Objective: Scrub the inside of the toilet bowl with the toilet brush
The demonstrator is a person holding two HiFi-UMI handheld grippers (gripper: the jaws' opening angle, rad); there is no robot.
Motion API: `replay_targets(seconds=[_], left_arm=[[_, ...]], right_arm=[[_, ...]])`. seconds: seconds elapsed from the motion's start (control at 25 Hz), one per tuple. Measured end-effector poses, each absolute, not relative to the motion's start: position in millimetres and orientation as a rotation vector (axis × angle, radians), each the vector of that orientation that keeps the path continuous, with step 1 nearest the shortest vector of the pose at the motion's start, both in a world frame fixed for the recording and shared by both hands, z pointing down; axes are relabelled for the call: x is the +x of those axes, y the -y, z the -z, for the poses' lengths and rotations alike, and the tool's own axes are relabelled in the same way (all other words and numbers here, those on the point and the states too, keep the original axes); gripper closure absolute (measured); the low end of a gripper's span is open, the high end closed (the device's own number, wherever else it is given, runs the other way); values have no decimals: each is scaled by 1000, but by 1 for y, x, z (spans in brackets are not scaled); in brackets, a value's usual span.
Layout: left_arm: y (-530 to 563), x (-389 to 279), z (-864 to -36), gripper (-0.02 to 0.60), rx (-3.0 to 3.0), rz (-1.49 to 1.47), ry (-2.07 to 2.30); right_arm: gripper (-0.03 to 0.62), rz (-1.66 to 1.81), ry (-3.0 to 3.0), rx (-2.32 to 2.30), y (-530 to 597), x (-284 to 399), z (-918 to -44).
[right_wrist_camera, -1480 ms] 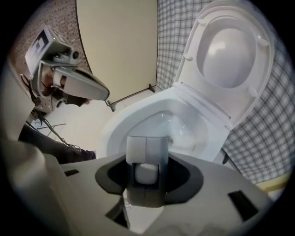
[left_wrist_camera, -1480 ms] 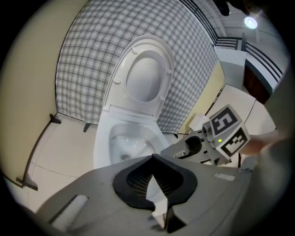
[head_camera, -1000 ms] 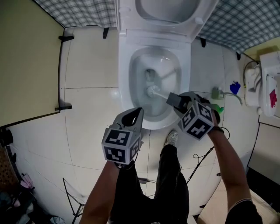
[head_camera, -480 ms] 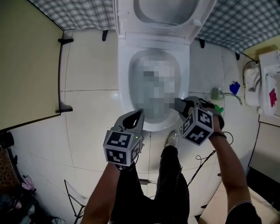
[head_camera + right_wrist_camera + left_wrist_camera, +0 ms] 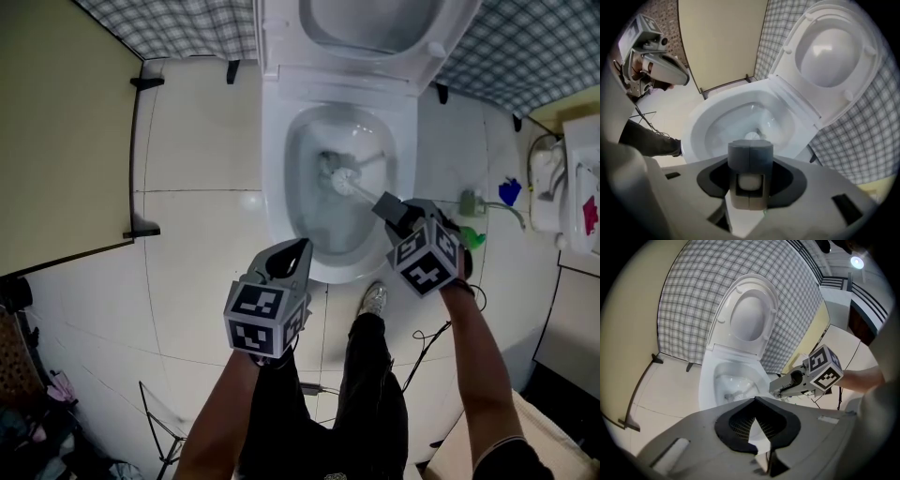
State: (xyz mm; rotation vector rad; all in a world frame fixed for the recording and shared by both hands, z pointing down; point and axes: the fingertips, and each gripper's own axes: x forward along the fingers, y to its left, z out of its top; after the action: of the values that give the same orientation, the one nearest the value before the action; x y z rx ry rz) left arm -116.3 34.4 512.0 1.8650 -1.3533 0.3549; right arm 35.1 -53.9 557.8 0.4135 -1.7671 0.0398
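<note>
Two grippers hang over the white ceramic toilet bowl (image 5: 274,178): our right gripper (image 5: 398,214) is clamped on the white long-handled toilet brush (image 5: 339,174), whose handle slants from it toward the raised lid (image 5: 370,23), head down in the basin. Our left gripper (image 5: 289,255), jaws together and empty, hovers at the front rim. We read no writing.

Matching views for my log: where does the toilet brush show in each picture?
Head view: toilet brush in the bowl, upper centre, handle running to the right tongs.
Left gripper view: faint, inside the bowl, left of centre.
Right gripper view: centre, handle clamped in the right tongs, head beyond them.
Shared landmark: the raised lid.
</note>
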Motion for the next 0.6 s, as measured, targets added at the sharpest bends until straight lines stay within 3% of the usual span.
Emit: replay_targets(seconds=[0.28, 0.6], left_arm=[[-25, -107, -506, 572, 1887, -347, 1337], [-29, -110, -511, 574, 1858, -369, 1347]], right_arm=[[401, -67, 1733, 497, 65, 55, -530], [402, -138, 1714, 511, 86, 48, -572]])
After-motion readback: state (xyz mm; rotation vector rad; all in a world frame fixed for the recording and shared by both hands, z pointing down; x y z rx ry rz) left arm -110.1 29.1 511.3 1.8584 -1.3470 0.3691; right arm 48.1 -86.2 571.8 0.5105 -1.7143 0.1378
